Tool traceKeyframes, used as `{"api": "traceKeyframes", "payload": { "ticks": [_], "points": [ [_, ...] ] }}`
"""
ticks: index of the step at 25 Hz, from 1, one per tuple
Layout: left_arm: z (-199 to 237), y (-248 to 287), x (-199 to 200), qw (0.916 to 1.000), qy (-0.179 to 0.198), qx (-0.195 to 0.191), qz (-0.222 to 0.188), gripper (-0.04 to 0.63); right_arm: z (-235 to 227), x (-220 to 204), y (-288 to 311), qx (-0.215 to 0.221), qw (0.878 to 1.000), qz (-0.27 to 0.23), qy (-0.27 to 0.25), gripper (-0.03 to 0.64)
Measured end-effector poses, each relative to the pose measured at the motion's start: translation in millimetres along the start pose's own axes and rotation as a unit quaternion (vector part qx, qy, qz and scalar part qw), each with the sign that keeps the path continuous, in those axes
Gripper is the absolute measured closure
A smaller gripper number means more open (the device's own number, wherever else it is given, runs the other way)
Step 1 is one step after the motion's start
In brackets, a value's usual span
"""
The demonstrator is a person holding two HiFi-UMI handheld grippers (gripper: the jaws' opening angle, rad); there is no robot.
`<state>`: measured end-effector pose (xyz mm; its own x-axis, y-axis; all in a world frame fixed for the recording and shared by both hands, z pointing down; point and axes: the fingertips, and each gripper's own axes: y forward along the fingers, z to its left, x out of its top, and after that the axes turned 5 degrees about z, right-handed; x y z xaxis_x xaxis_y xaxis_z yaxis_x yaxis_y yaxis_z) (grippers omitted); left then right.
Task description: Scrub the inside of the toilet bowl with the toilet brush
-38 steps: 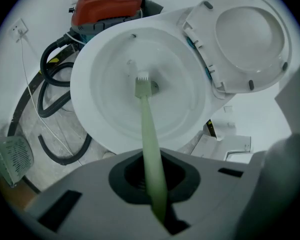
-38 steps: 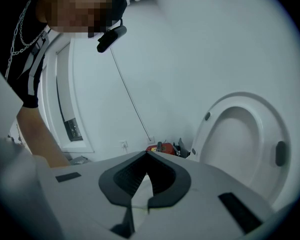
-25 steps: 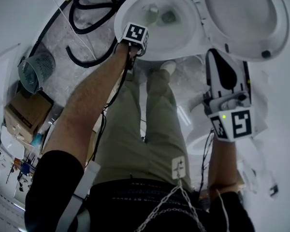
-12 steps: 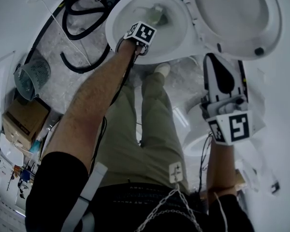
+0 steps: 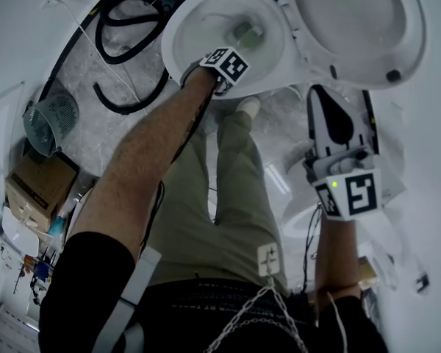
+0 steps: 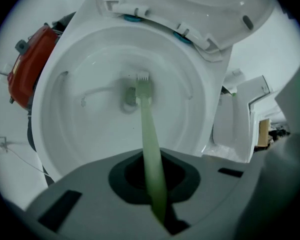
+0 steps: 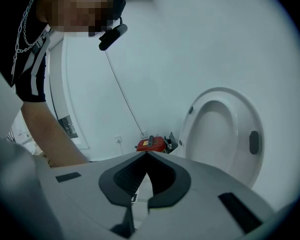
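- The white ceramic toilet bowl (image 5: 178,35) lies at 12 o'clock from where the person stands, with its white seat and lid (image 5: 360,20) tipped up at 1 o'clock.
- The left claw (image 6: 149,160) is clamped on the pale green plastic toilet brush (image 6: 146,129), whose bristle head (image 6: 142,84) is down by the drain.
- The right claw (image 7: 146,156), out at 3 o'clock, is closed on nothing.
- Scrubbing looks under way at the bottom. The side walls and the underside of the rim likely remain.

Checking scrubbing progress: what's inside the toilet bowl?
The toilet brush, shut in the left hand-held gripper, its head at the bottom opening. The head partly covers that opening.
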<state>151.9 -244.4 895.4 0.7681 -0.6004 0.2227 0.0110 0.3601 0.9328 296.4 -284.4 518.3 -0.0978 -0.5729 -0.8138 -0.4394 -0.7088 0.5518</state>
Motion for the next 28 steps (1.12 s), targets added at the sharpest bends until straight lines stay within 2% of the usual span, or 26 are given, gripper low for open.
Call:
{"api": "traceKeyframes", "payload": {
  "ticks": [2, 5, 11, 16, 21, 25, 28],
  "points": [
    [-6, 2, -7, 0.9997, 0.021, -0.002, 0.013, 0.595, 3, 2, 1, 0.001, 1.0, -0.003, -0.002, 0.614],
    [-11, 2, -18, 0.9989, 0.033, -0.01, 0.03, 0.595, 6, 3, 2, 0.003, 1.0, -0.005, -0.001, 0.614],
    [-2, -2, -40, 0.9956, 0.06, 0.006, 0.072, 0.595, 14, 7, 5, 0.008, 1.0, -0.003, -0.002, 0.614],
    [12, -6, -64, 0.9932, 0.049, 0.005, 0.105, 0.595, 20, 10, 8, 0.009, 1.0, -0.007, -0.004, 0.614],
    [38, -11, -82, 0.9919, 0.032, 0.024, 0.121, 0.595, 24, 11, 9, 0.009, 1.0, -0.007, 0.0, 0.614],
    [58, -18, -87, 0.9926, 0.016, 0.048, 0.111, 0.595, 30, 15, 9, 0.01, 1.0, -0.009, -0.002, 0.614],
    [71, -25, -84, 0.9943, -0.008, 0.064, 0.085, 0.595, 36, 15, 9, 0.009, 1.0, -0.01, -0.004, 0.614]
  ]
}}
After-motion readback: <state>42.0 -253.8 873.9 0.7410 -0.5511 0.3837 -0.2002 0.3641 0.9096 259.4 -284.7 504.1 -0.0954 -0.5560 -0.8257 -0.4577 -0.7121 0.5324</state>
